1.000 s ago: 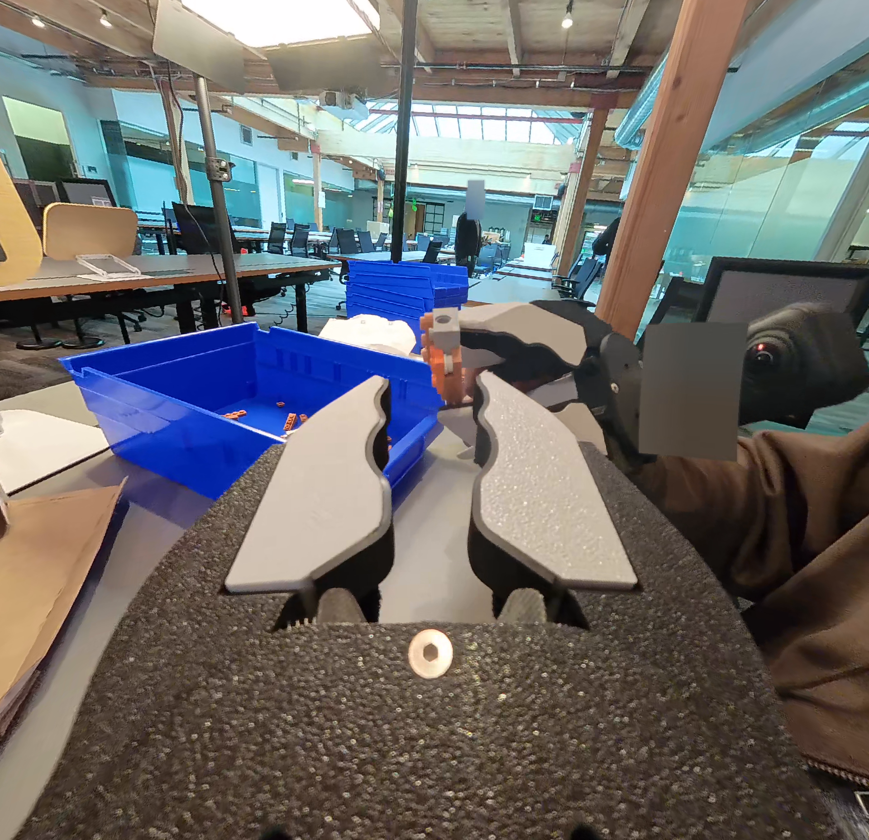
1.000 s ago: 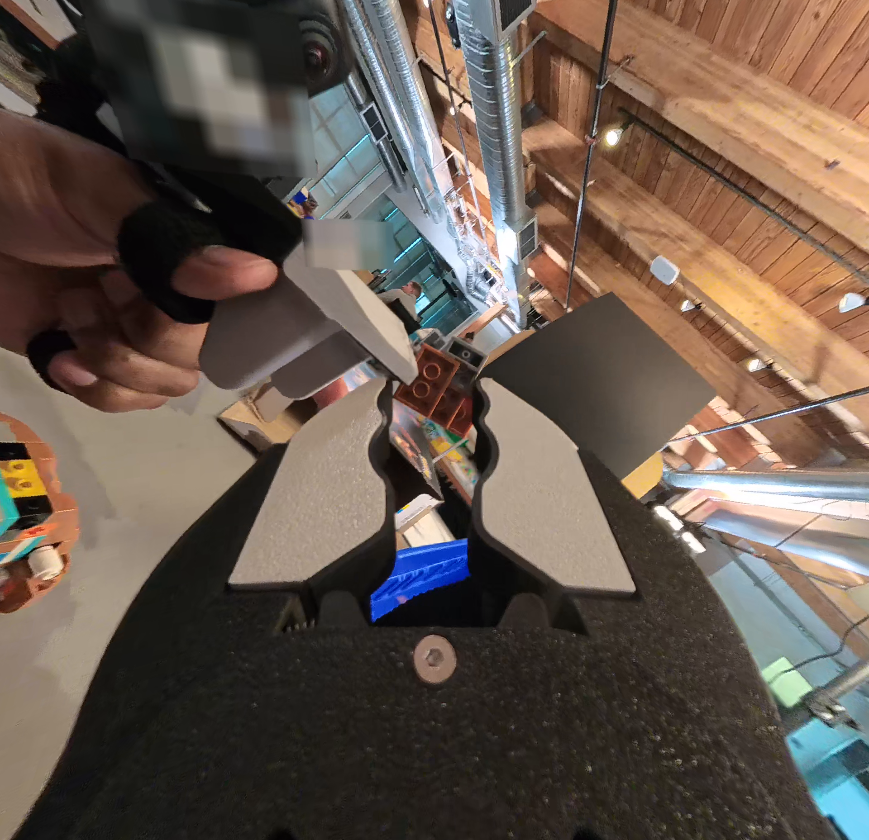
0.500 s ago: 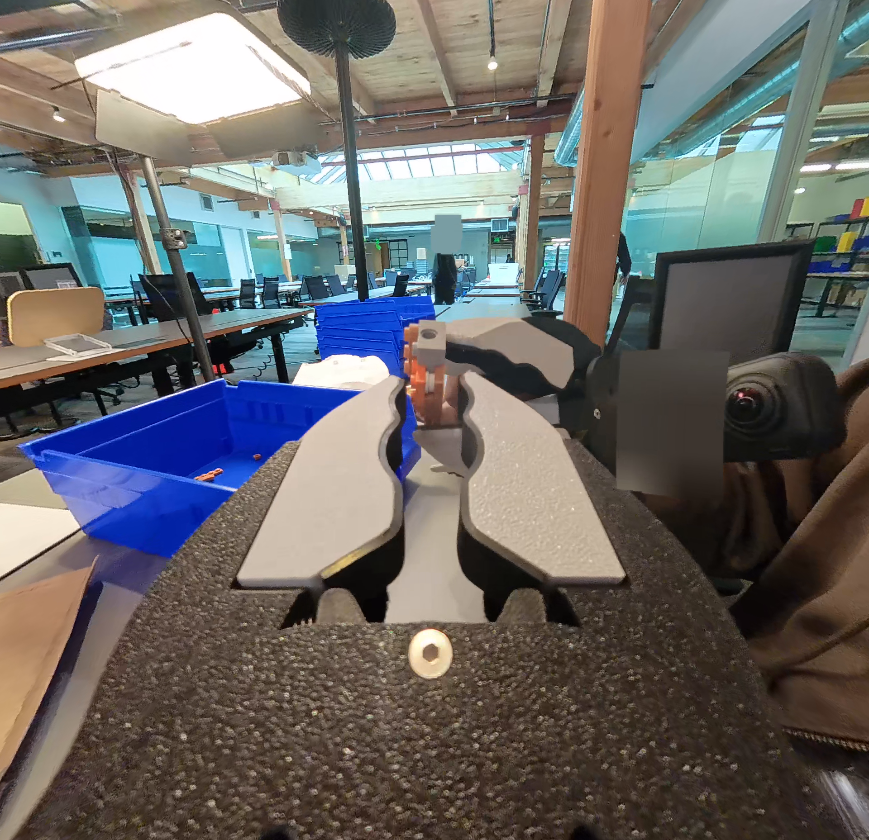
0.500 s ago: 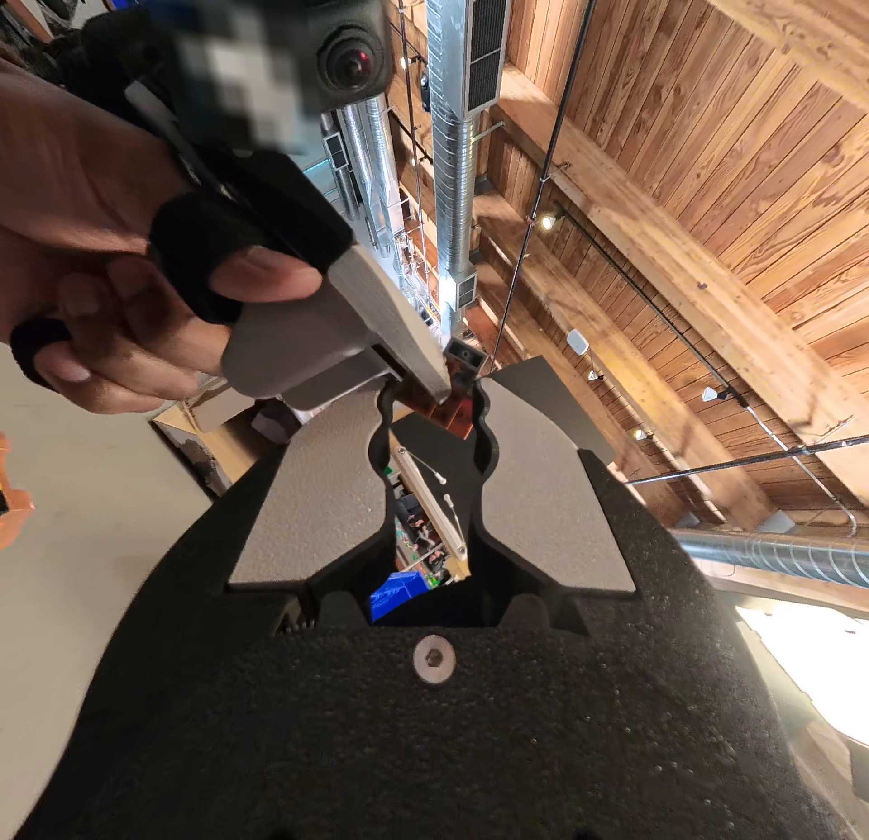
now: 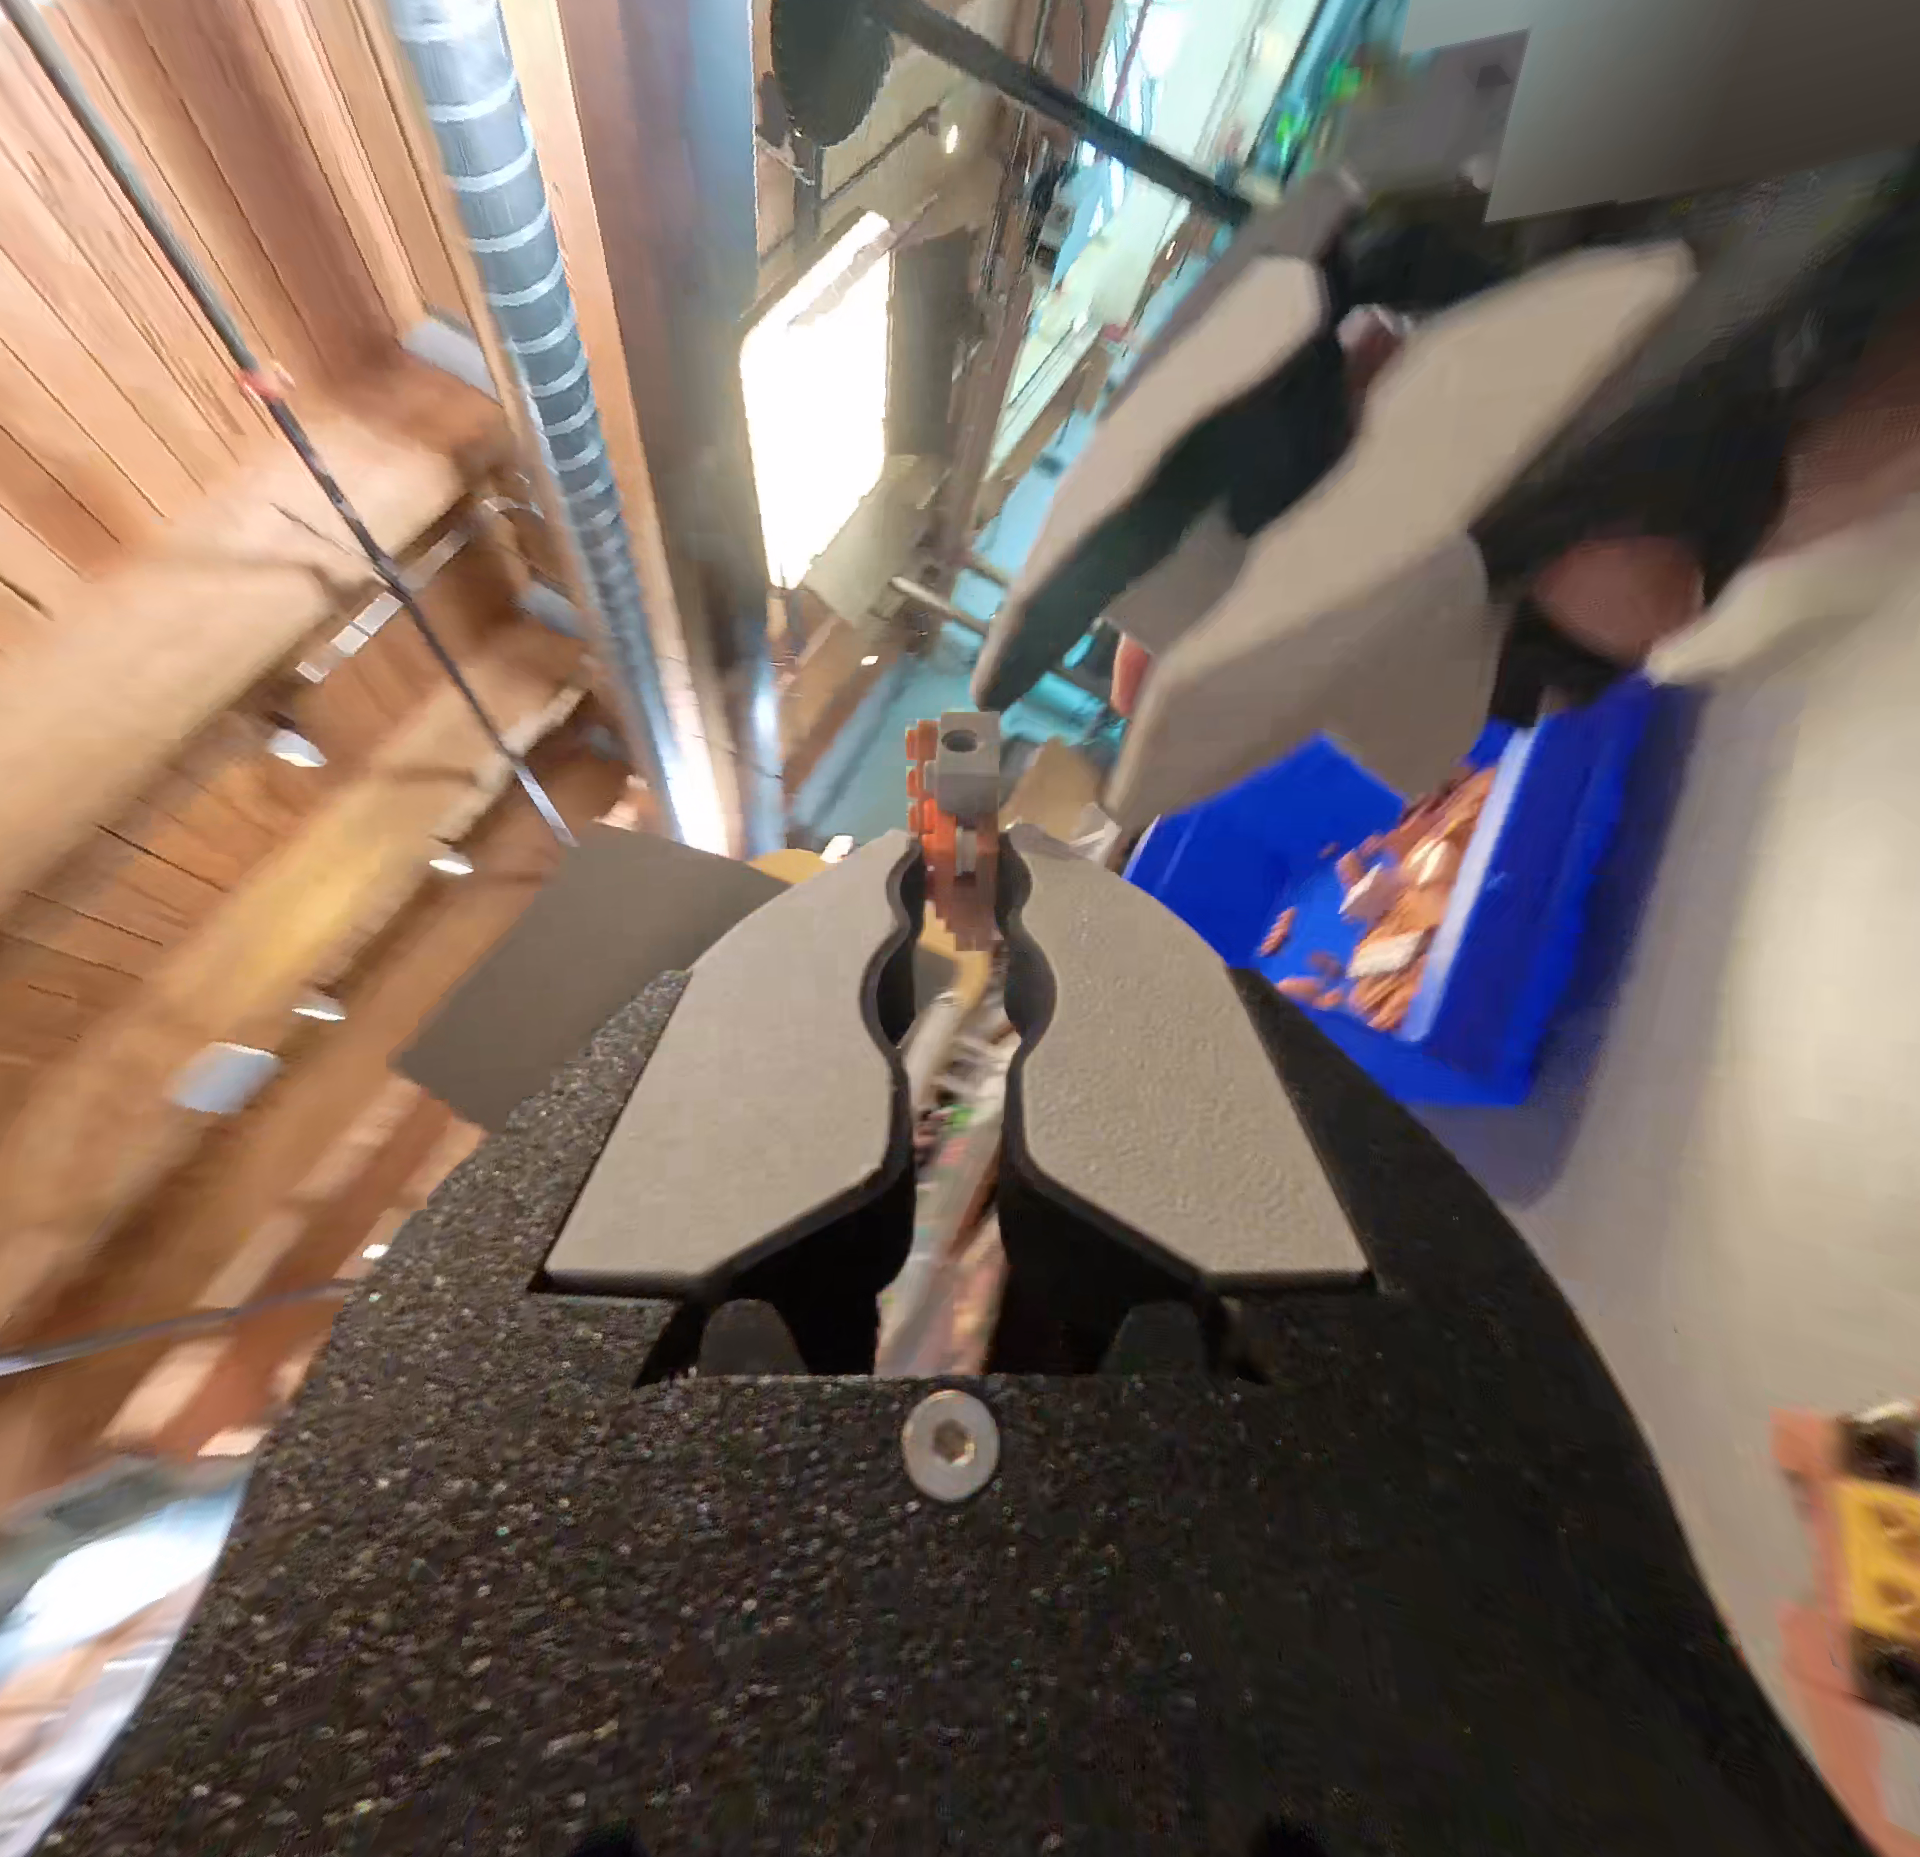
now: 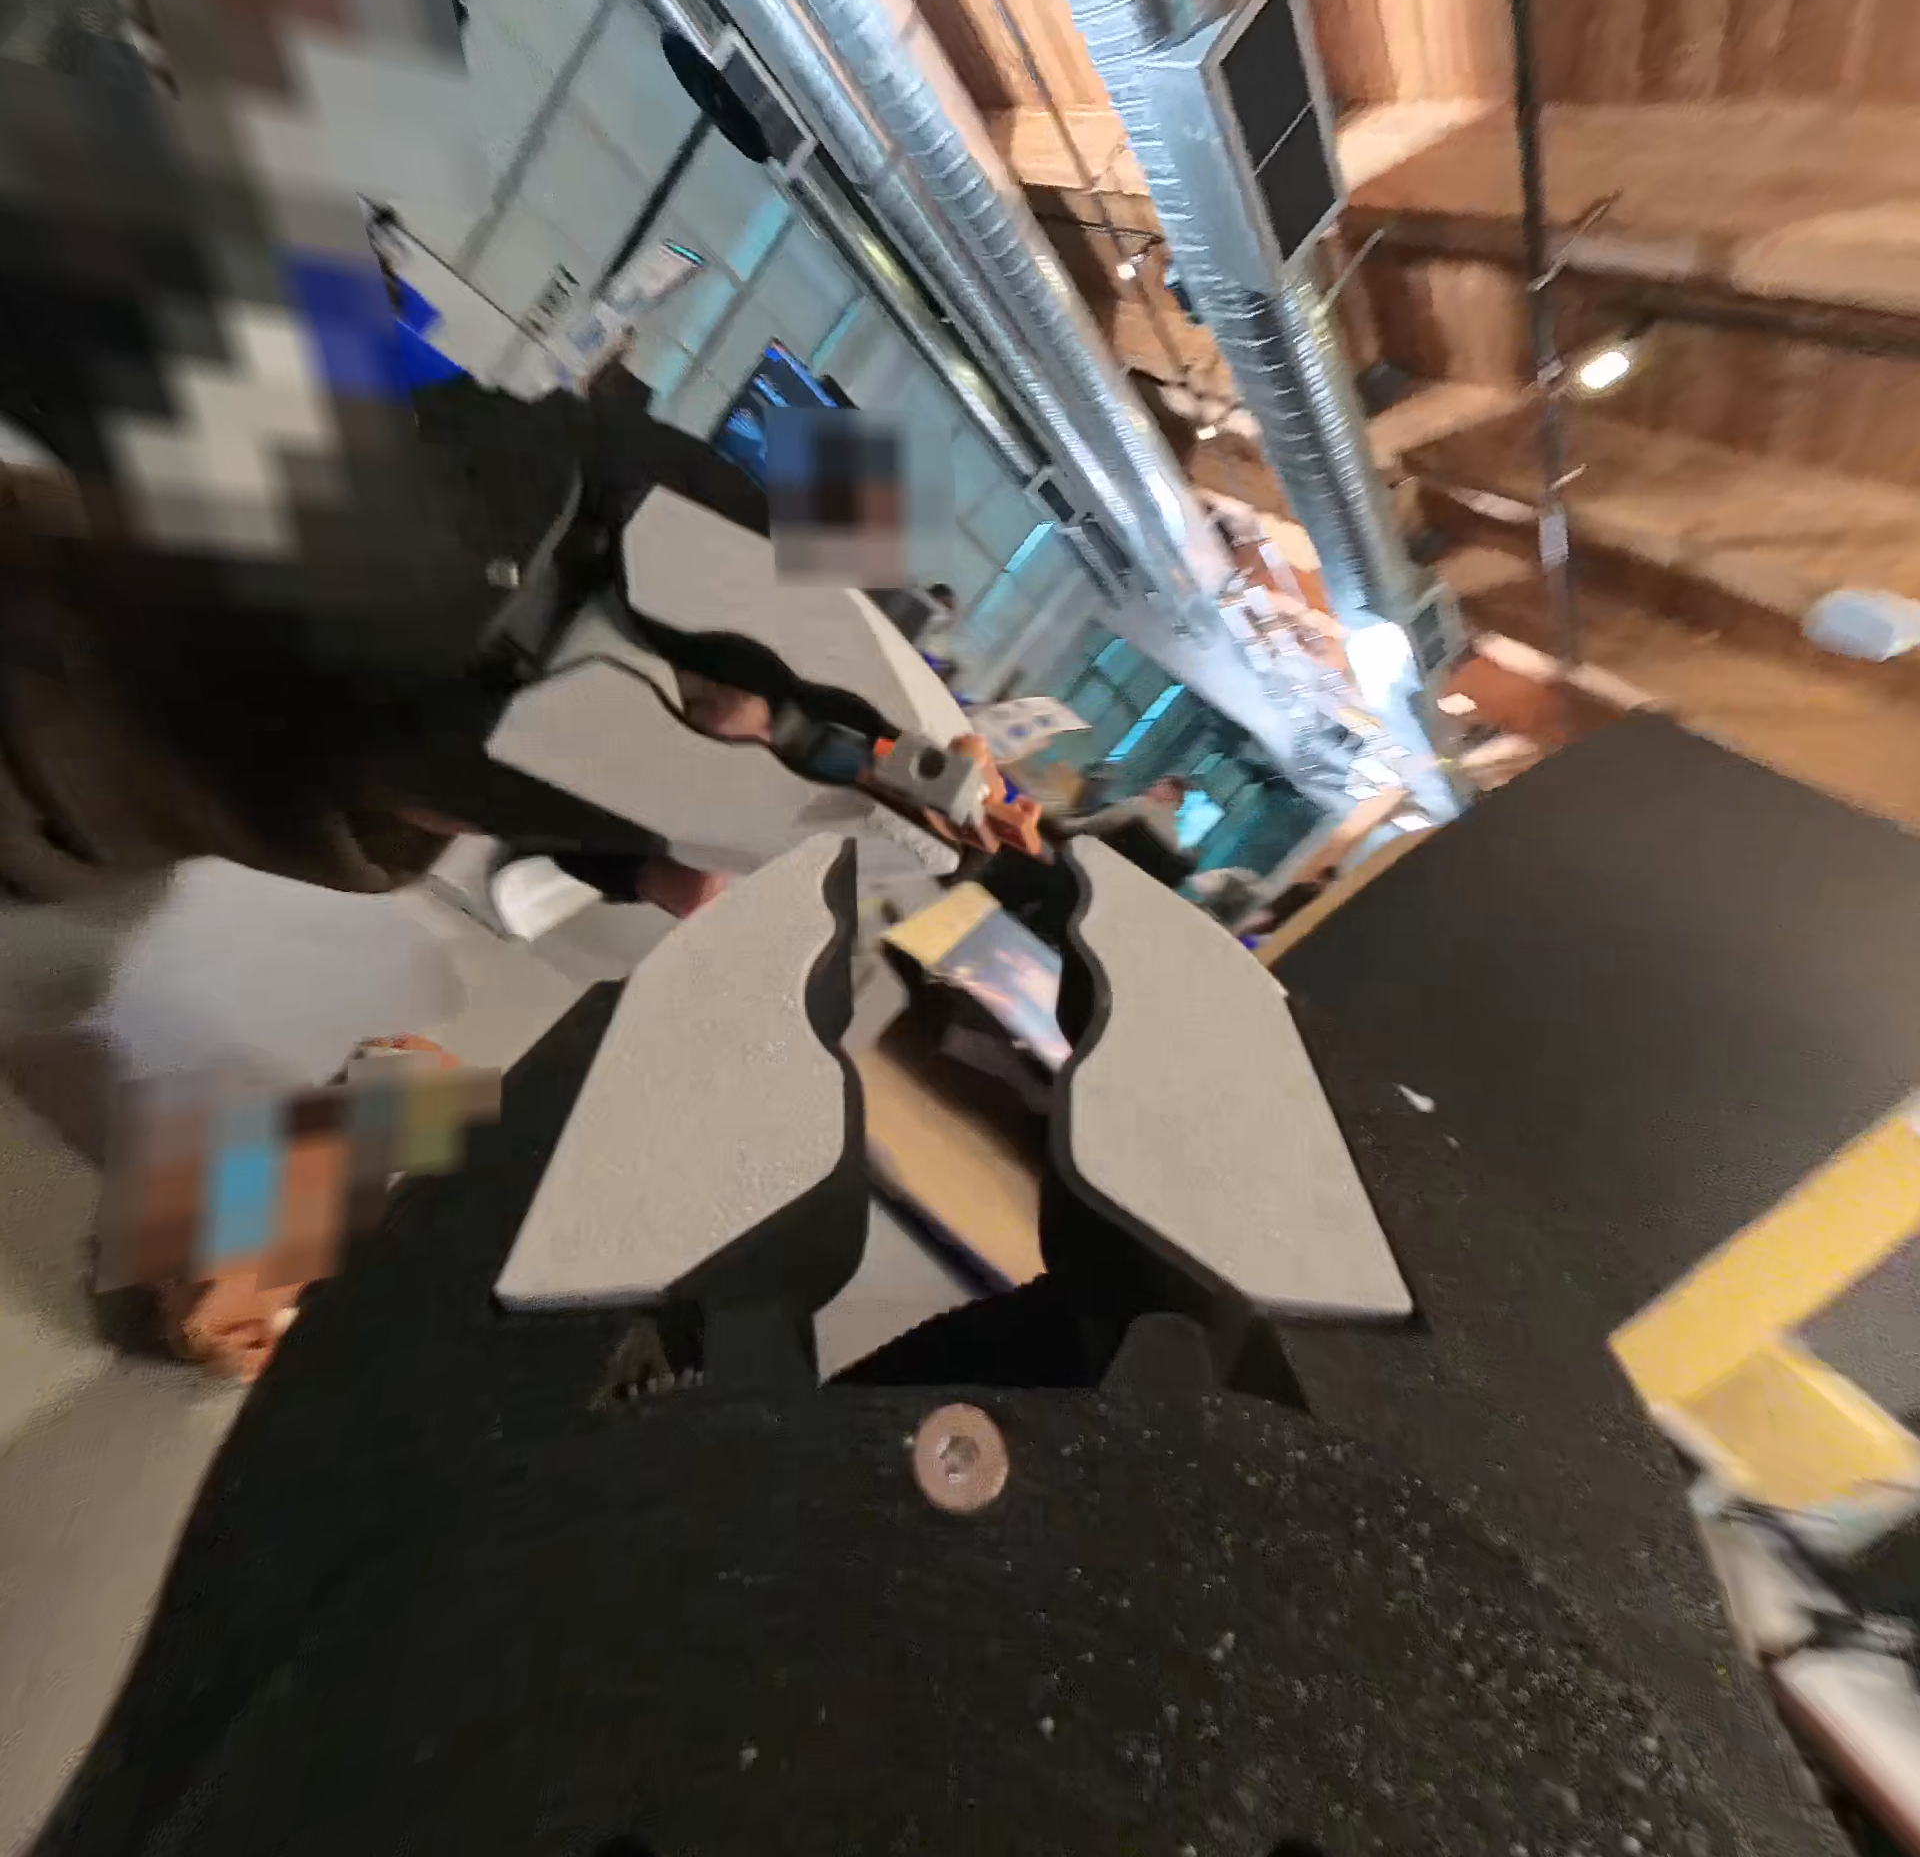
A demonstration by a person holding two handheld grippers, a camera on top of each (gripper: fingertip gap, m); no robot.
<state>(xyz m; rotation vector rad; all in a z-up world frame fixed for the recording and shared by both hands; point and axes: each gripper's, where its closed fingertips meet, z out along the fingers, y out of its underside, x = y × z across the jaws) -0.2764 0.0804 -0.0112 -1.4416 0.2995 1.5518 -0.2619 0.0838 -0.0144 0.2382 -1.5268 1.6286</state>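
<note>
**Left fingers pinch the brick piece, right fingers spread beside it**

Both of your cameras are tilted, so the room leans: a wooden plank ceiling (image 5: 156, 373) with a ribbed silver duct (image 5: 520, 280) runs along it, and a bright light panel (image 5: 821, 405) glows behind. The grey desk (image 5: 1766, 976) fills the right side of the left wrist view. Much of both views is smeared by motion.

On that desk sits a blue bin (image 5: 1538, 934), tipped in the frame, with a heap of small orange-brown bricks (image 5: 1403, 893) inside it. Near the lower right edge, a small brick build (image 5: 1870, 1558) in brown, yellow and black lies on the desk, partly cut off.

Your left gripper (image 5: 958, 872) has its fingers drawn close together, clamped on a small brick piece (image 5: 956, 799): an orange part low between the tips and a grey block with a round hole sticking out past them. The right wrist view shows the same piece (image 6: 935, 779) held at the tips of that gripper.

Your right gripper (image 6: 961, 851) has its fingers spread apart with nothing between them. In the left wrist view one of its fingertips (image 5: 1003, 675) sits just beside the top corner of the grey block; whether it touches is too blurred to tell. In its own view the piece lies just beyond the tips, in line with the gap.
</note>
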